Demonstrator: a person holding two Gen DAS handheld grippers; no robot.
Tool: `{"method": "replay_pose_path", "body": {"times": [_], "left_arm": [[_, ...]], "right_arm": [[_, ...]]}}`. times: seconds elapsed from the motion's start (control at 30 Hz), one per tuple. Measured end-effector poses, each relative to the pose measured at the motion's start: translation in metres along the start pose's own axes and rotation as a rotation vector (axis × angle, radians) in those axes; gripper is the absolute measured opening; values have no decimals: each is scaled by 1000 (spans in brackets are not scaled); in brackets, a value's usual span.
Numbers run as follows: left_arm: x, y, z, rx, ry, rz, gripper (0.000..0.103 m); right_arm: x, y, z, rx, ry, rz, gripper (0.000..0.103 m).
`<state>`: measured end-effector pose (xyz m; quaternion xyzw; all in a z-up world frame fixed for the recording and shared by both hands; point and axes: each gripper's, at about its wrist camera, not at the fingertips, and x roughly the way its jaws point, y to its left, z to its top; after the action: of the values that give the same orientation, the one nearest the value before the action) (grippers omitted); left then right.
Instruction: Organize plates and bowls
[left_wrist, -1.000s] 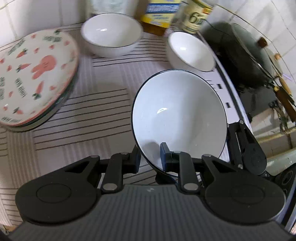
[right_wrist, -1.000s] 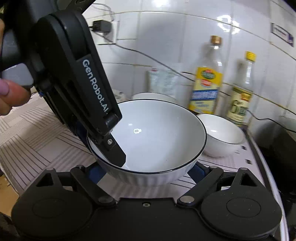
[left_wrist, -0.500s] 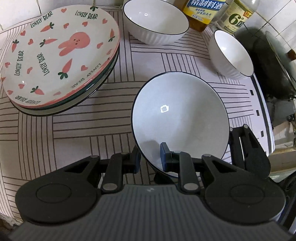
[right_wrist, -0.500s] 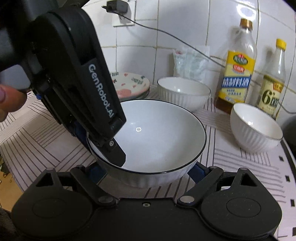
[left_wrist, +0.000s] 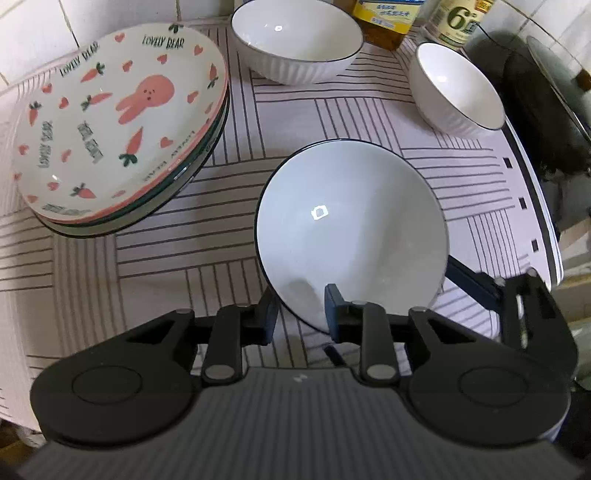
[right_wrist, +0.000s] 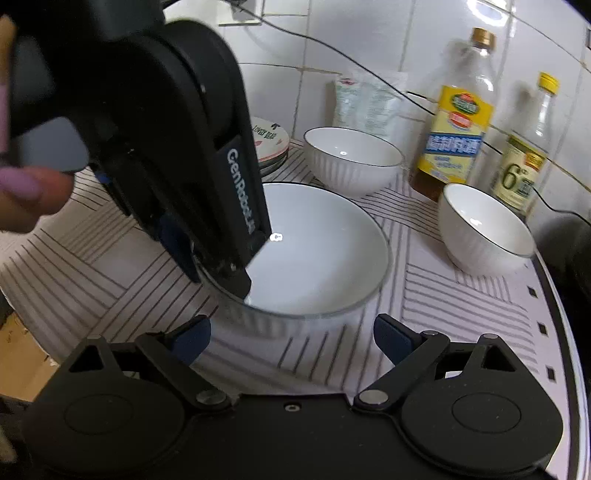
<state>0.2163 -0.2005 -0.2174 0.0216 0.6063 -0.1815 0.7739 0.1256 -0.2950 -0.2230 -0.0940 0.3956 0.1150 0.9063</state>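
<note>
White bowl: left gripper, steeply down, jaws just loosening astride its rim; right gripper seemingly empty, apart.

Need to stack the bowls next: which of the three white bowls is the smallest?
The small bowl at the mat's right edge, by the bottles. The back bowl and the wide bowl at the left gripper are both broader.

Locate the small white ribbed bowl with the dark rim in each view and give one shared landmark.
Left wrist: small white ribbed bowl sits upper right, right of the clear vinegar bottle.
Right wrist: the bowl sits right of centre.
Shared landmark: the vinegar bottle stands right behind it.
</note>
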Motion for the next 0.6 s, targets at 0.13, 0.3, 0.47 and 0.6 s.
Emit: {"method": "replay_pose_path", "body": {"times": [0.13,0.3,0.47,0.6], "left_arm": [[-23,-10,1,60,-17,48,41],[-53,-13,0,96,-41,64,45],[-85,-17,1,141,-64,64,52],[-106,-19,6,172,-83,43,58]], "right_arm": [[-34,-10,9,61,-21,7,97],[-67,-31,24,154,-36,10,96],[-91,-47,37,231,-67,7,93],[-107,-58,45,314,-108,6,92]]}}
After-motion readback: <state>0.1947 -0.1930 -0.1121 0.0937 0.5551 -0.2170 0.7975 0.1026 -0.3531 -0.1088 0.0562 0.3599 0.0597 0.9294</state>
